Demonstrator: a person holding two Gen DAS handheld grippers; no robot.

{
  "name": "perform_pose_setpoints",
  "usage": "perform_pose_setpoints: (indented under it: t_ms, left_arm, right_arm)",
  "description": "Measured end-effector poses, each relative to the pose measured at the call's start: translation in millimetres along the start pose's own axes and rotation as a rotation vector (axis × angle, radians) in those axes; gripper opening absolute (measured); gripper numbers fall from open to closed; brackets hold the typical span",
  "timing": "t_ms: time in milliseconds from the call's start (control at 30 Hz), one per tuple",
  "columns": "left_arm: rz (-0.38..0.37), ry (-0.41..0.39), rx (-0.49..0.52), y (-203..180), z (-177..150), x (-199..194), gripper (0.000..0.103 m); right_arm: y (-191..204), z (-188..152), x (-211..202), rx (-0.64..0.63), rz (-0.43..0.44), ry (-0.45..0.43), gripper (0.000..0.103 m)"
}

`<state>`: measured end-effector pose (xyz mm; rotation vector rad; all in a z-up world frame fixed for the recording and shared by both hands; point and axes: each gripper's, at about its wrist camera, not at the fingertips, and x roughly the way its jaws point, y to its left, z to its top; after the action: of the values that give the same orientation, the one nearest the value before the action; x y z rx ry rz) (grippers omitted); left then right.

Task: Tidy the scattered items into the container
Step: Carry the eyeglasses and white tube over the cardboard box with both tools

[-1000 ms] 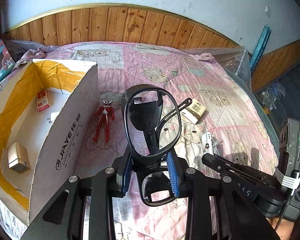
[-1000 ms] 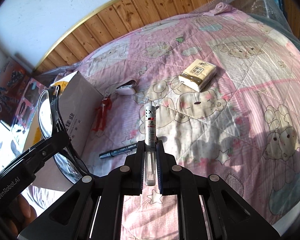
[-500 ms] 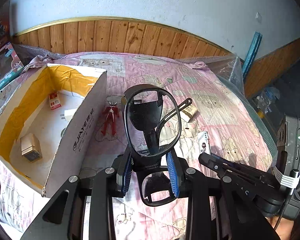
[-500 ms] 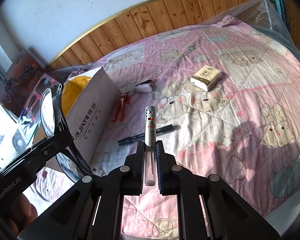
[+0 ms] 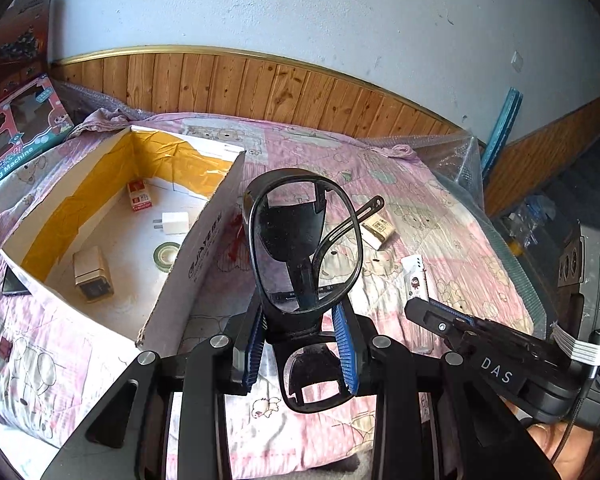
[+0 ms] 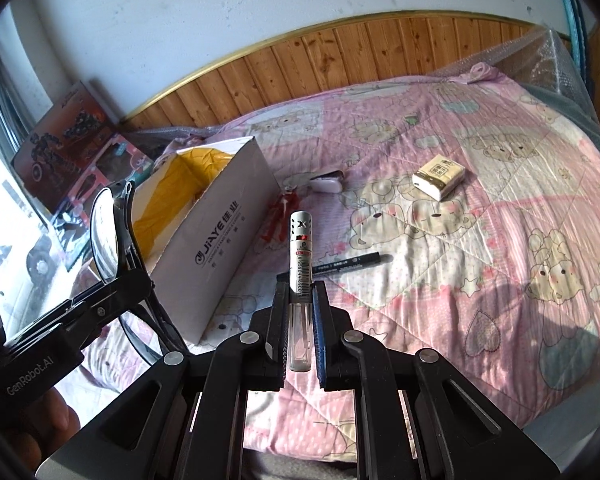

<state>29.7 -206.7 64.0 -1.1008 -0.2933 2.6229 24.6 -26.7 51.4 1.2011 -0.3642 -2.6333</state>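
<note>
Nearest, left hand-held gripper [image 5: 303,344] clamped on black-framed glasses [image 5: 304,248] at the bridge, lenses stacked upright, one temple arm splayed out to the right. Risk judged: thin frame pivoting or slipping between the blue pads [image 5: 346,348] on a tilt, or the loose arm catching the box wall.

Alongside, right hand-held gripper [image 6: 299,320] closed narrowly on a slim tube with a silver cap [image 6: 300,256], most of its length jutting past the tips; likely to swing or slide out if jolted.

Further on, open cardboard box [image 5: 204,240] toward the bed's left edge, already holding a white charger [image 5: 174,223] and a tape roll [image 5: 166,254]. Both loads short of the opening; early release would drop them on the quilt [image 6: 460,280].

Beyond, still scattered mid-bed: black marker [image 6: 348,262], red figure [image 6: 278,220], tissue pack [image 6: 438,176], lighter [image 5: 416,278].
</note>
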Motion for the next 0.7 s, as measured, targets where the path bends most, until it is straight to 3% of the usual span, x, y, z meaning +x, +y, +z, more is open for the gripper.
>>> perform_pose_setpoints:
  t_ms: [700]
  left_arm:
    - [-0.006,-0.094,-0.160,76,-1,-46,0.033]
  right_arm:
    - [92,11,22,-0.202,0.053,0.023,0.011]
